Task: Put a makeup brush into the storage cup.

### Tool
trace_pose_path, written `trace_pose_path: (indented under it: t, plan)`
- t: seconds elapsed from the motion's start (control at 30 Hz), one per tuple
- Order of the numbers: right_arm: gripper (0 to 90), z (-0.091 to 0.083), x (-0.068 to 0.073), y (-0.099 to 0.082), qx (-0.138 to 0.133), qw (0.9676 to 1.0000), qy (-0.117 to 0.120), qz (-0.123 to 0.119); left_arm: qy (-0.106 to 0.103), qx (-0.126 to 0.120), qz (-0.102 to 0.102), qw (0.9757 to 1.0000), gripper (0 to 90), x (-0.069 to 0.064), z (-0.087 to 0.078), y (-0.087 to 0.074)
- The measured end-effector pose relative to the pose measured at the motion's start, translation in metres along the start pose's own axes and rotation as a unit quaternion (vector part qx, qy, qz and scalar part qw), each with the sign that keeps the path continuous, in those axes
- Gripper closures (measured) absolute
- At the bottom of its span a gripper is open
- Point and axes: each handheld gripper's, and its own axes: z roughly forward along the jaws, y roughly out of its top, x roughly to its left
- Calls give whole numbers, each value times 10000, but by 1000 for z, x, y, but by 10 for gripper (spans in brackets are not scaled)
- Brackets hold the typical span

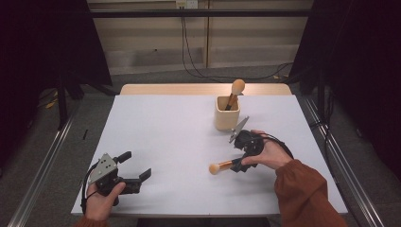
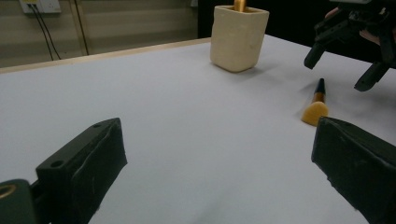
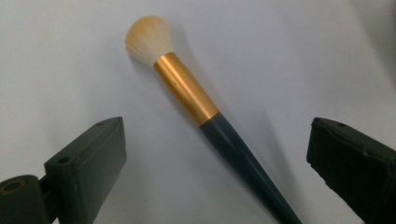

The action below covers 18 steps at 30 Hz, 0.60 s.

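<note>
Hovering right over the makeup brush (image 3: 205,126), the right gripper (image 1: 244,153) has its jaws spread wide with the handle lying between them on the white table (image 1: 165,137), not yet pinched. In the right gripper view the brush's long axis runs diagonally, bristle head up-left, dark tapered handle toward lower right, so it crosses the jaw gap at a slant; my guess is a small wrist turn would square the grip. In the high view the bristles point left, toward table centre. The cream holder cup (image 1: 227,112), with another brush (image 1: 235,92) standing in it, sits just behind the right hand. The left gripper (image 1: 133,166) is also wide open, holding nothing, well apart at the near-left corner, so the right is clearly nearer.
</note>
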Motion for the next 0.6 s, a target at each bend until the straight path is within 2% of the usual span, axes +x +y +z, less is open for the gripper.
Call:
trace_pose_path:
  t: [0.07,0.13,0.23,0.33,0.5,0.53,0.6]
  plan:
    - [45,5,2,3,119,9999,-2,-64,-4,4,-7,10000,27,0,0,0]
    - [55,9,4,6,218,9996,-127,-118,-1,-6,-21,10000,27,1,0,0]
    - [56,16,6,12,259,9991,-72,-317,0,4,-21,10000,27,1,0,0]
    - [72,20,6,17,382,9987,-114,-313,-11,1,-13,10000,27,1,0,0]
    - [213,25,6,23,540,9977,-23,-410,-13,8,-18,10000,26,1,0,0]
    - [237,27,6,24,607,9968,22,-519,-10,14,-15,10000,27,1,0,0]
    - [281,31,8,24,649,9962,27,-583,-11,28,4,10000,27,1,0,0]
